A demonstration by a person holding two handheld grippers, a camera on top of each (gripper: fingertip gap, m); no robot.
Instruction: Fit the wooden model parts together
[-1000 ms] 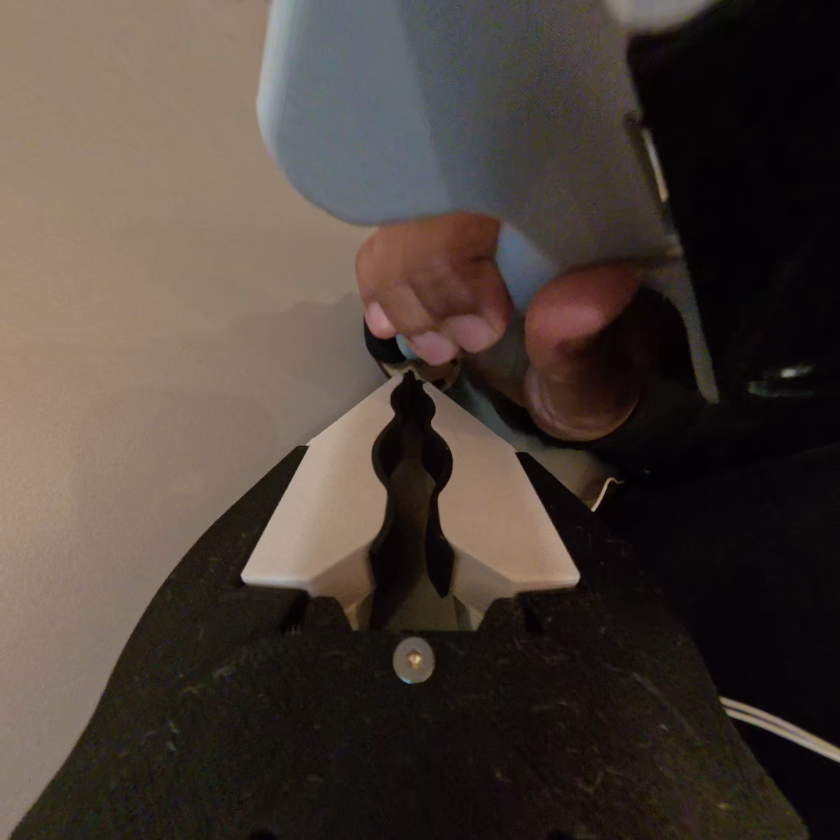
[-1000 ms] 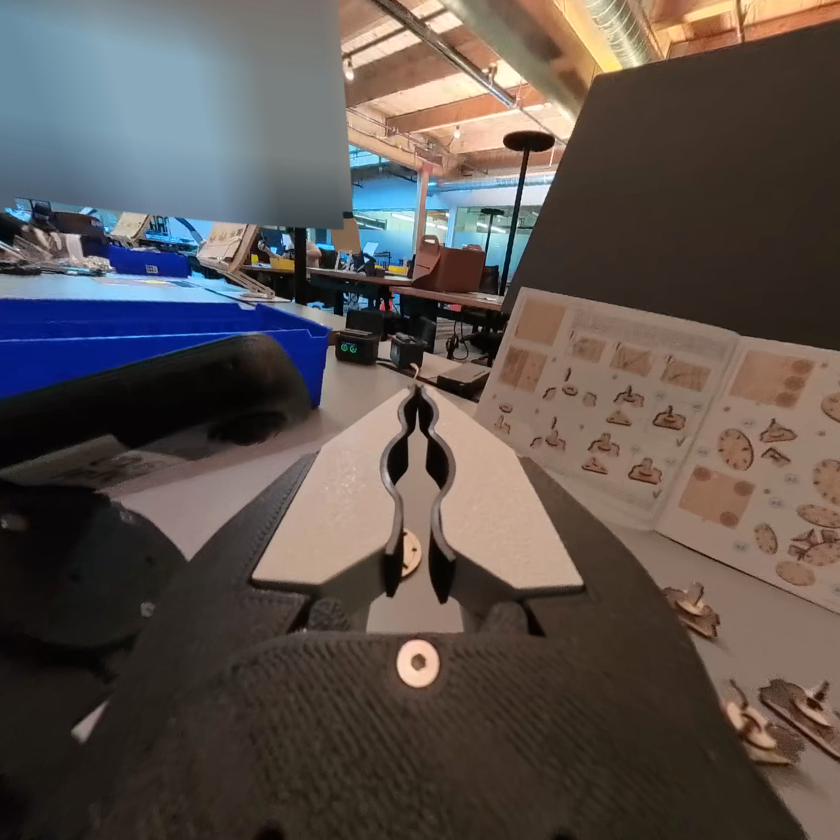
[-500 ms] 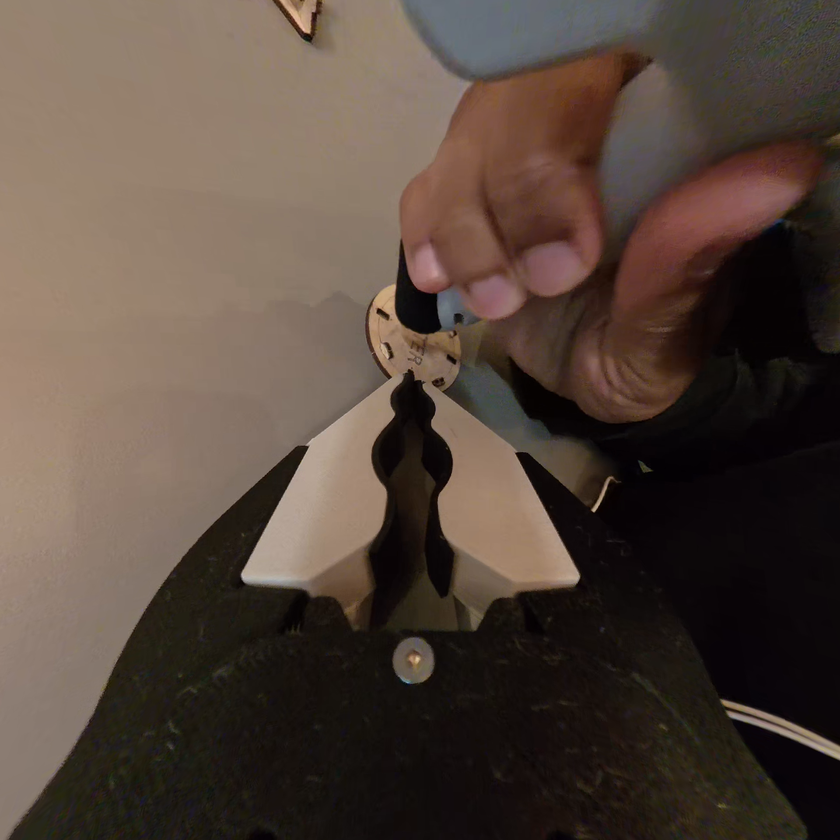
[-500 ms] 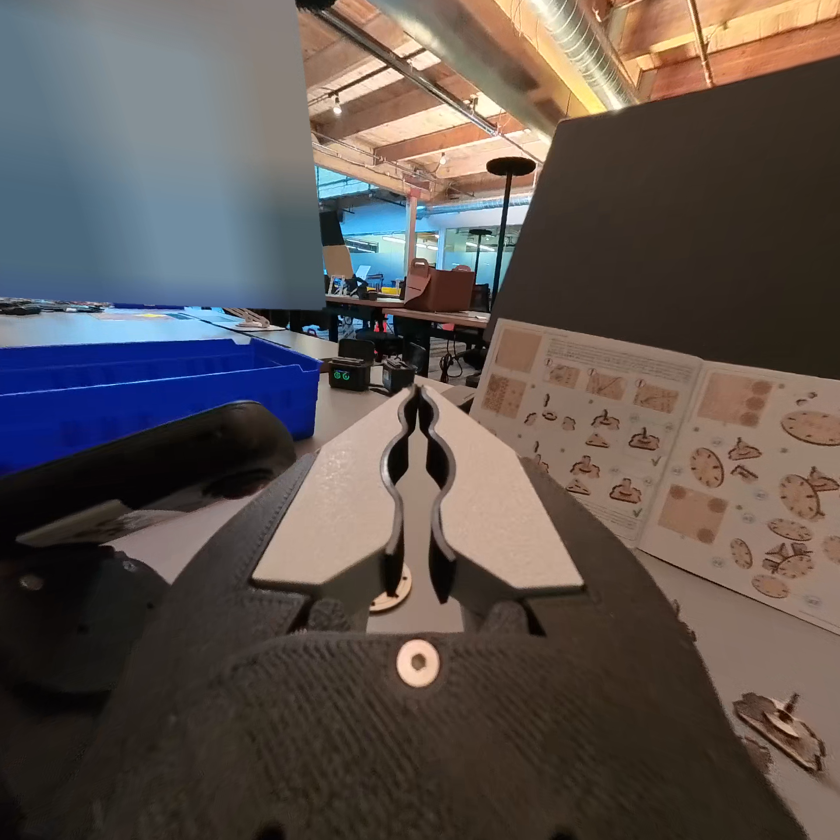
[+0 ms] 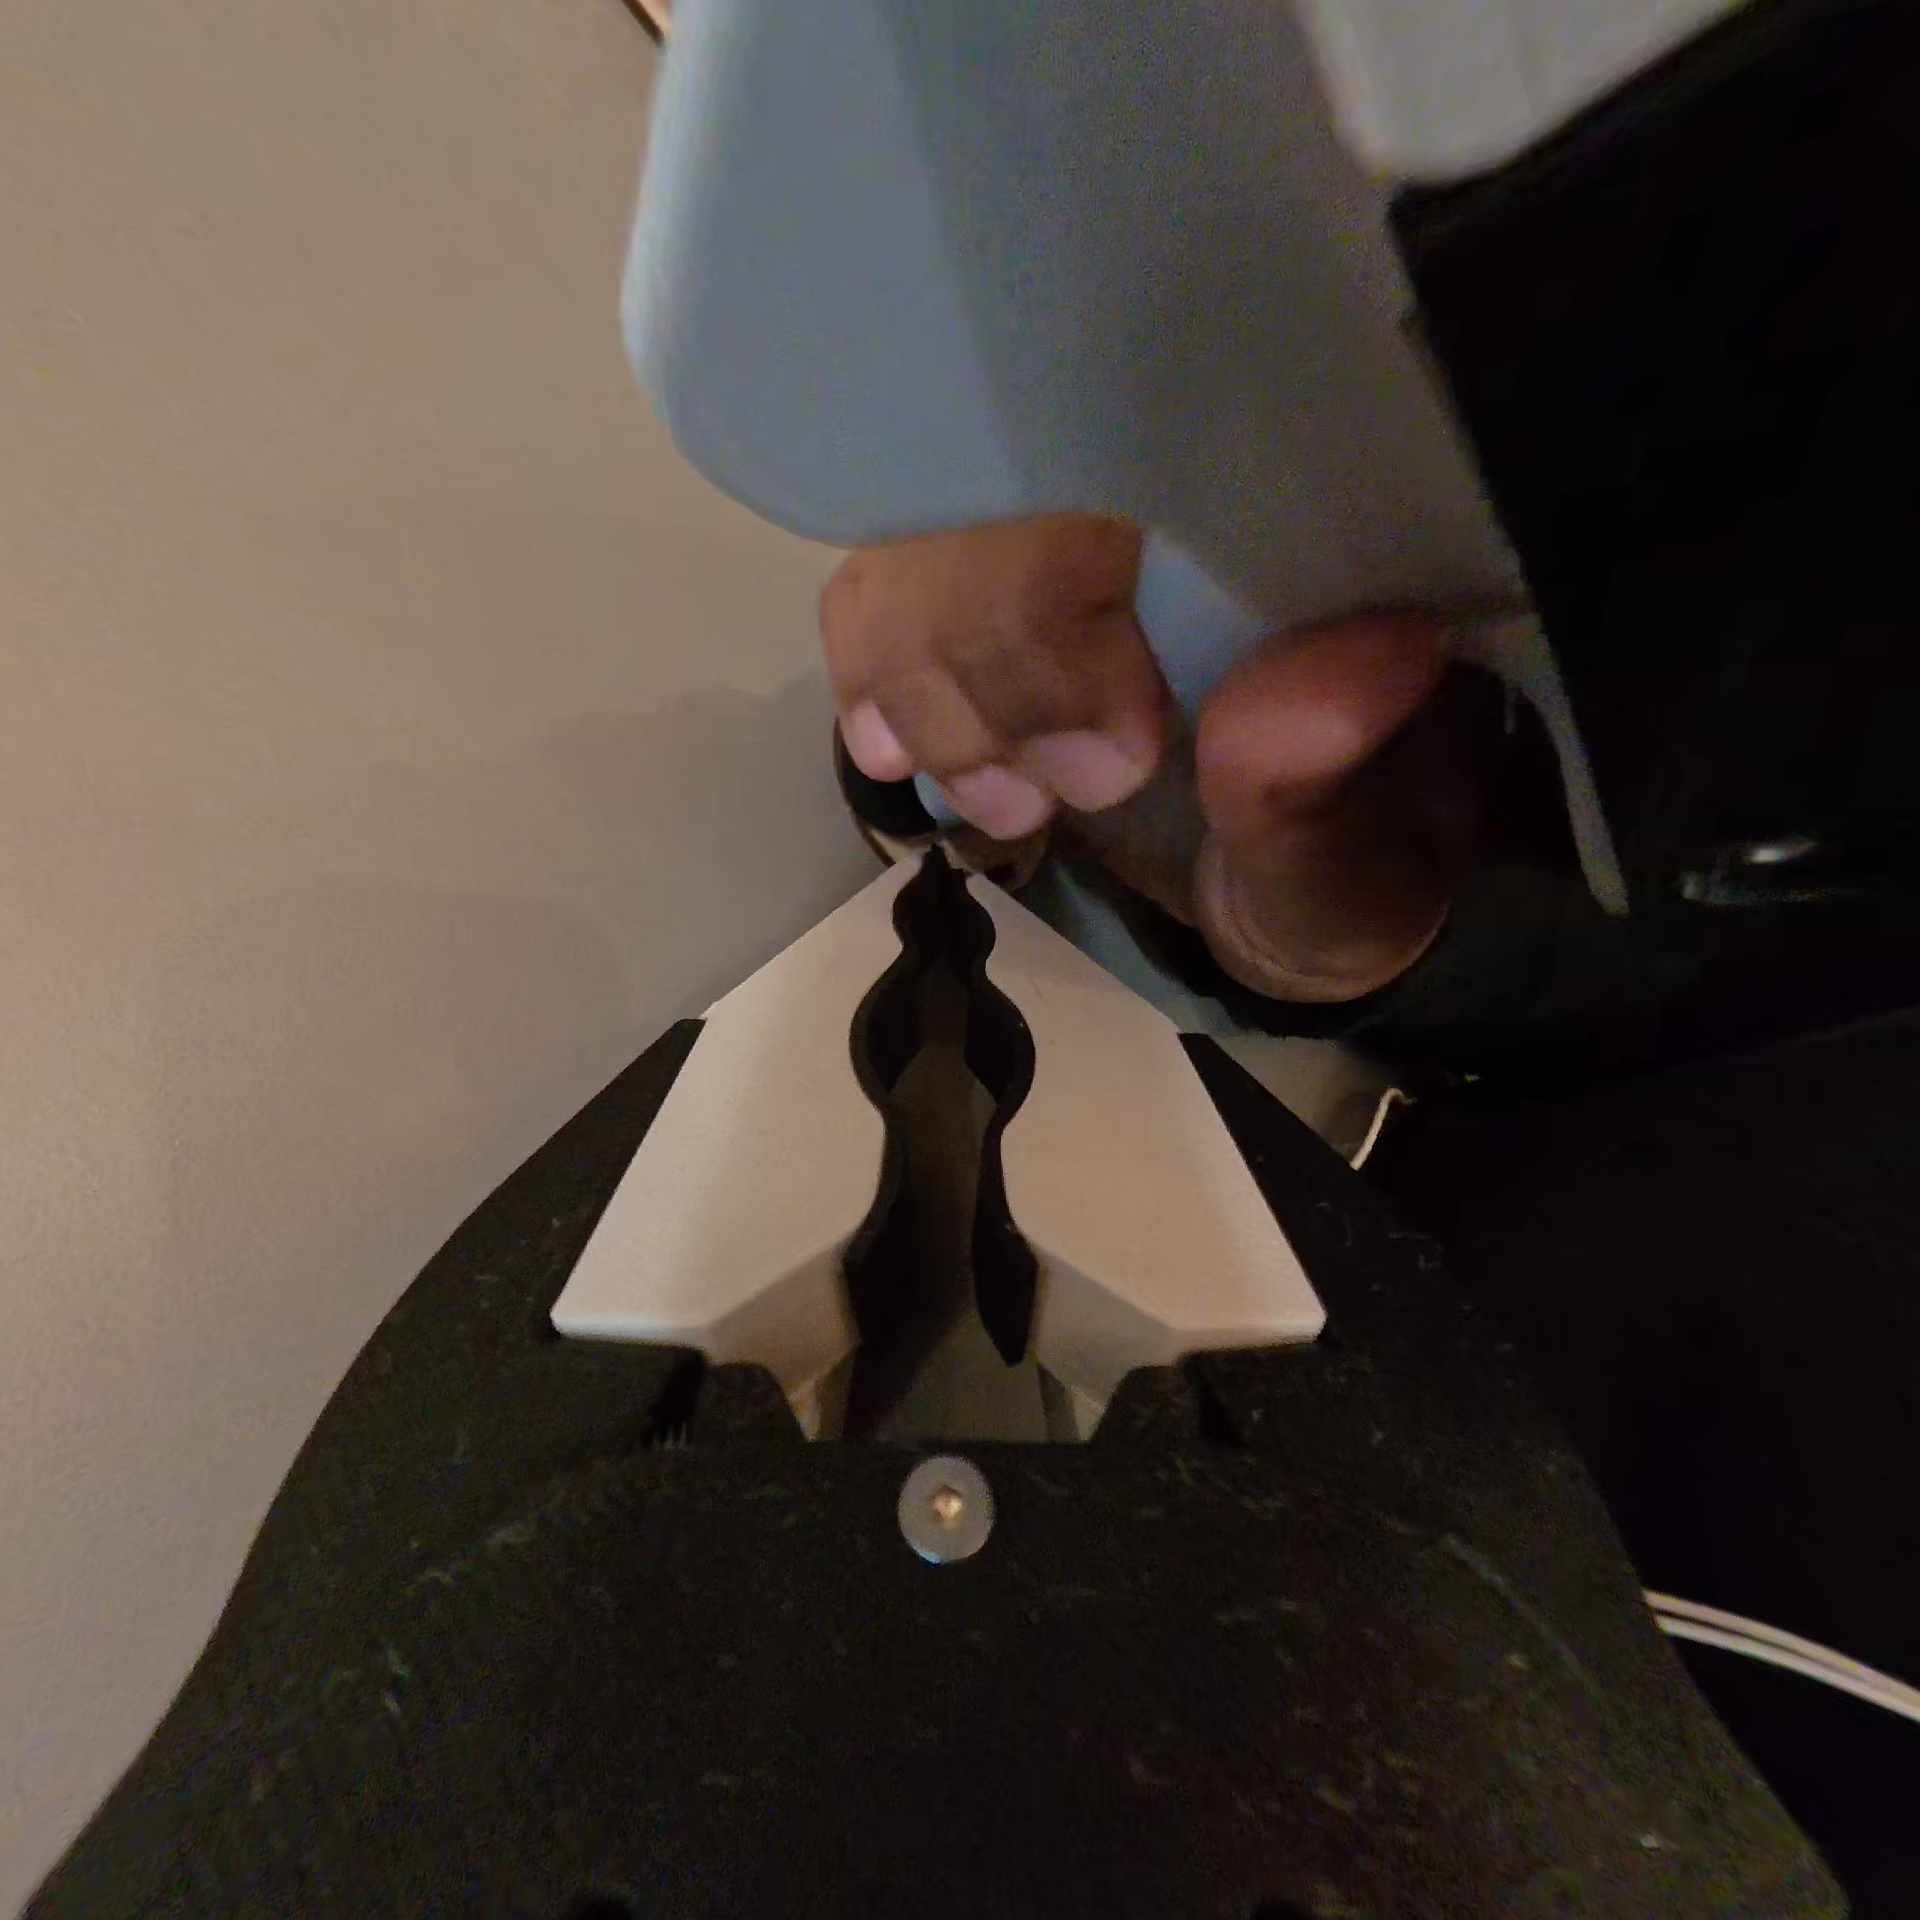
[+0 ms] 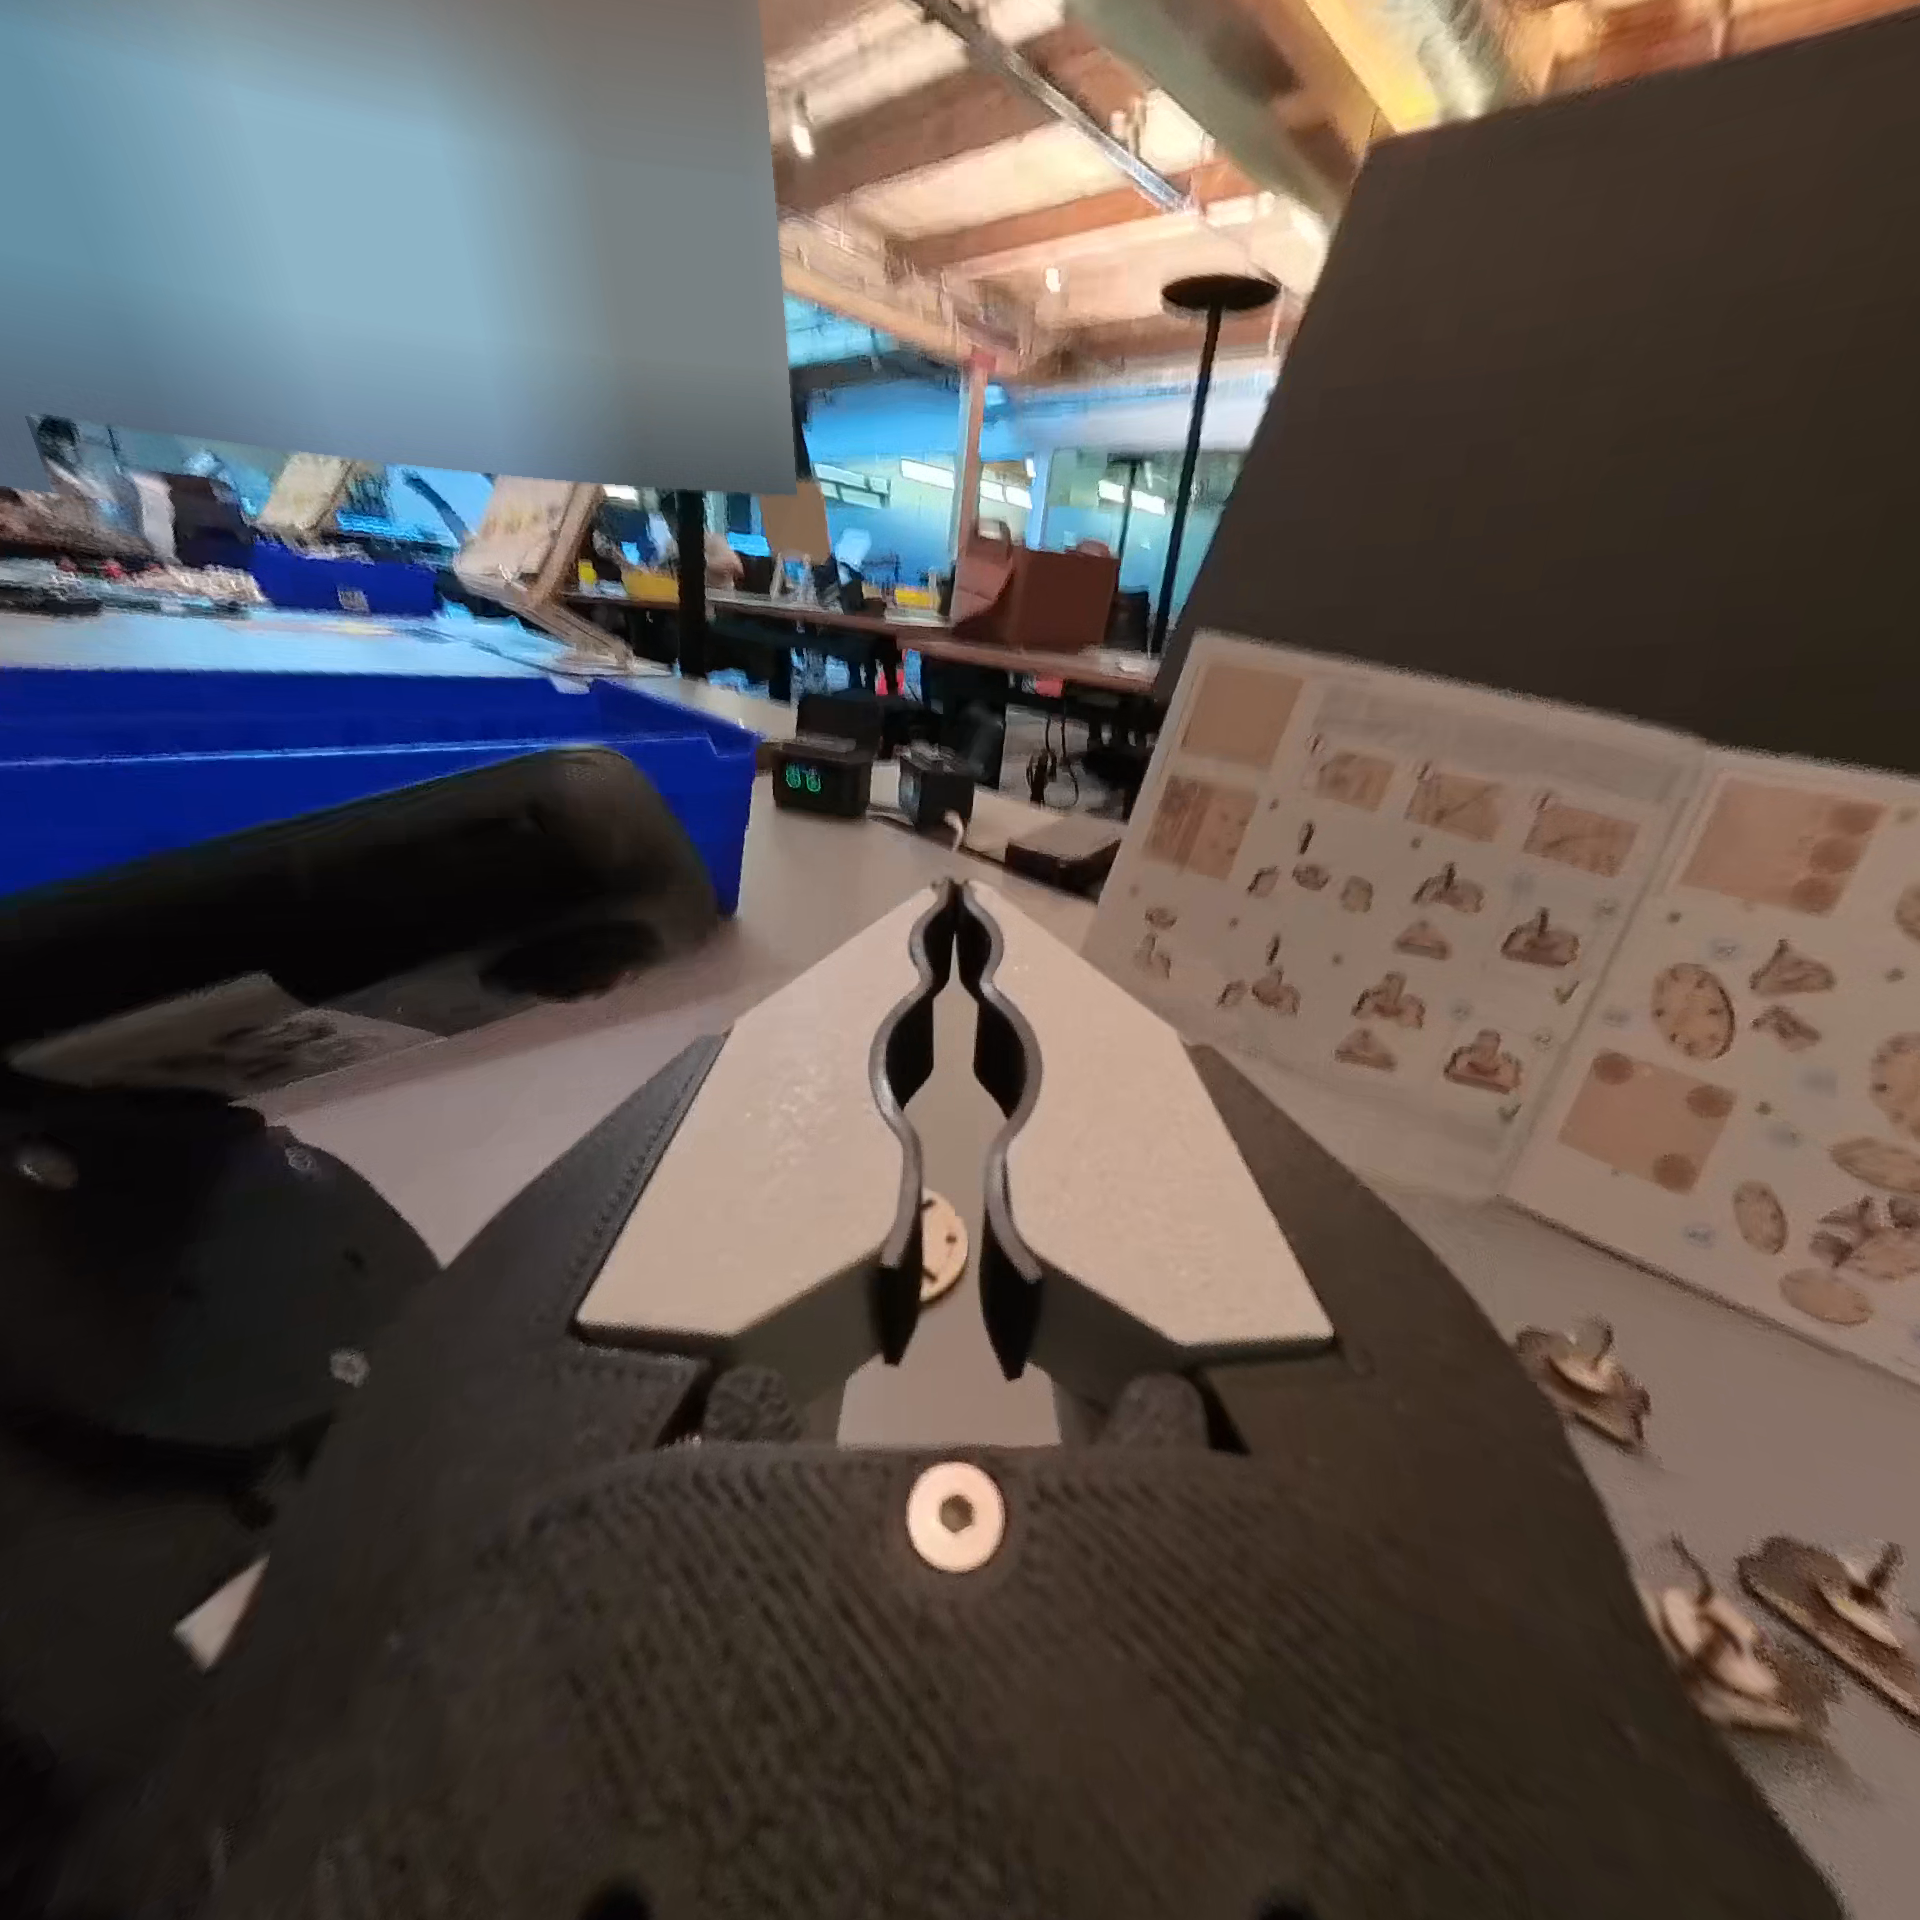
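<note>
Ahead of left claw (image 5: 935,857), hand (image 5: 1091,727) lower again, covering wooden disc (image 5: 987,854).

From my feed I see a large open workshop: exposed timber beams (image 6: 935,135) and a silvery duct (image 6: 1226,62) overhead, small ceiling lights, blue far walls with bright windows (image 6: 1101,488). Long tables (image 6: 997,649) stand far off; a black floor lamp (image 6: 1210,301) rises beside a dark panel (image 6: 1610,416) on the right. The pale grey surface (image 6: 831,862) runs near.
</note>
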